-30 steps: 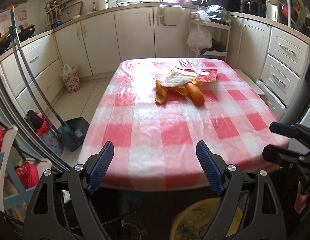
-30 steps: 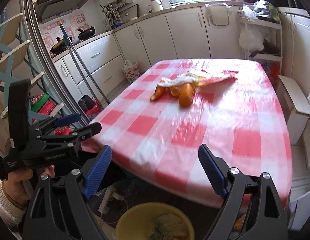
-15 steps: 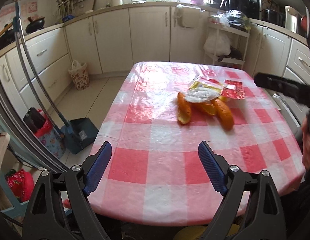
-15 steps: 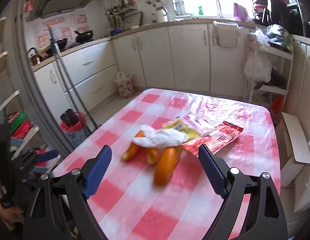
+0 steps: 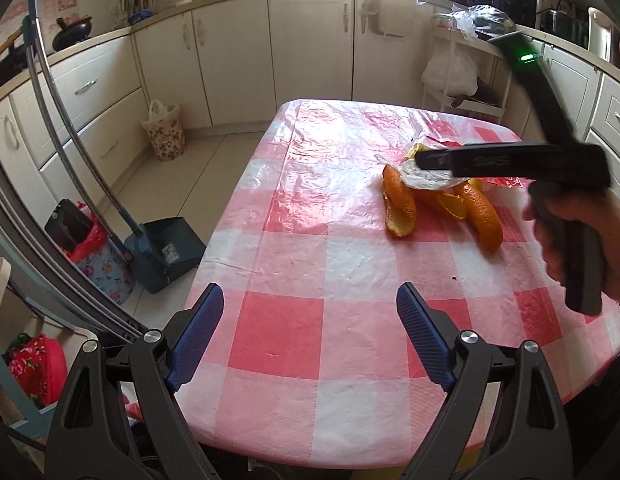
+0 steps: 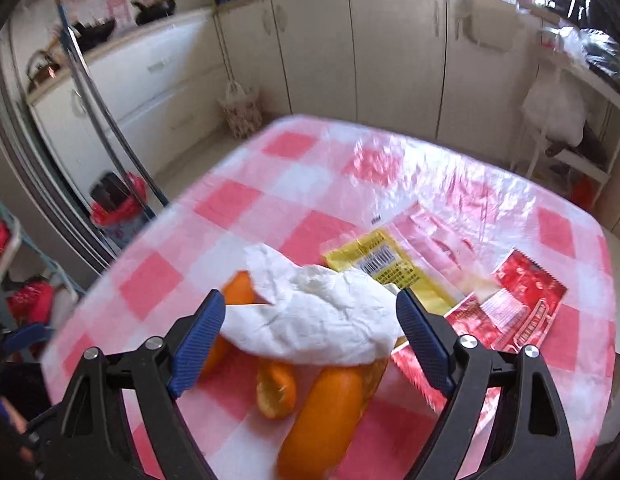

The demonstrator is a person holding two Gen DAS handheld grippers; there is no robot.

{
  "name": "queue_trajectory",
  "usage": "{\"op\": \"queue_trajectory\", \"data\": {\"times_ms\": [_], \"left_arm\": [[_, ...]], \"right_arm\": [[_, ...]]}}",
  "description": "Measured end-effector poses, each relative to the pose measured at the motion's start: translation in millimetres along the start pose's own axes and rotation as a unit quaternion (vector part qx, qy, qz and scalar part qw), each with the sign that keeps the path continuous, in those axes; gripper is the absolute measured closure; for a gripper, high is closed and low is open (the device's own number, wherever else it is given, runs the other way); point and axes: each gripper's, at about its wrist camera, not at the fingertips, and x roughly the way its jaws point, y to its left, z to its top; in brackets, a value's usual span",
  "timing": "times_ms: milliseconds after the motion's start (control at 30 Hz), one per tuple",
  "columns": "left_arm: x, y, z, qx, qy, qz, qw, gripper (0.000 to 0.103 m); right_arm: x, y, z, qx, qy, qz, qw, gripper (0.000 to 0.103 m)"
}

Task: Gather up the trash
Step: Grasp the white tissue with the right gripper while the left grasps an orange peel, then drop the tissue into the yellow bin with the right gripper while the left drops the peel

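Observation:
A pile of trash lies on the red-and-white checked table (image 5: pixel 310 320): orange peels (image 5: pixel 402 204), a crumpled white tissue (image 5: pixel 428 176) on top of them, a yellow wrapper (image 6: pixel 374 264) and a red wrapper (image 6: pixel 510 312). My right gripper (image 6: pixel 310 320) hangs low over the pile with the tissue (image 6: pixel 310 316) between its blue pads (image 6: pixel 418 324). Its jaws are closing and do not visibly squeeze the tissue. From the left wrist view the right gripper (image 5: pixel 422 160) shows side-on, held by a hand (image 5: pixel 570 236). My left gripper (image 5: pixel 310 332) is open and empty above the table's near end.
A blue dustpan with a long-handled broom (image 5: pixel 166 256) stands on the floor left of the table, beside a flowered bag (image 5: pixel 102 264). A small flowered bin (image 5: pixel 164 136) sits by the cream cabinets. A white trolley with plastic bags (image 5: pixel 450 76) stands behind the table.
The right gripper swept forward over the table to the trash pile and its jaws narrowed around the tissue. The left gripper moved forward a little and stayed open.

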Motion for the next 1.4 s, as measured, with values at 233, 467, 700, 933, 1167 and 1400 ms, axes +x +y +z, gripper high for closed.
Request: {"op": "queue_trajectory", "data": {"times_ms": [233,467,700,933,1167,1400], "left_arm": [[1.6,3.9,1.9,-0.006,0.005,-0.006,0.9999,0.018],[12.8,-1.2,19.0,-0.017,0.015,-0.038,0.9990,0.018],[57.6,-36.7,59.6,0.005,0.027,-0.044,0.9986,0.025],[106.0,-58.6,80.9,0.003,0.068,-0.051,0.9964,0.046],[118.6,-68.4,80.2,0.007,0.073,-0.059,0.9955,0.081],[99.0,-59.3,71.9,0.001,0.051,-0.071,0.9962,0.088]], "right_arm": [[8.4,-3.1,0.9,-0.003,0.016,-0.001,1.000,0.093],[-51.1,-22.8,8.5,0.047,-0.072,0.042,0.995,0.097],[-95.1,-60.5,0.0,0.111,-0.120,0.084,0.983,0.097],[-107.8,-87.1,-17.2,0.149,-0.120,0.102,0.976,0.097],[-115.4,-91.2,-21.6,0.152,-0.124,0.121,0.973,0.097],[-108.3,-75.7,-28.1,0.140,-0.107,0.150,0.973,0.097]]}}
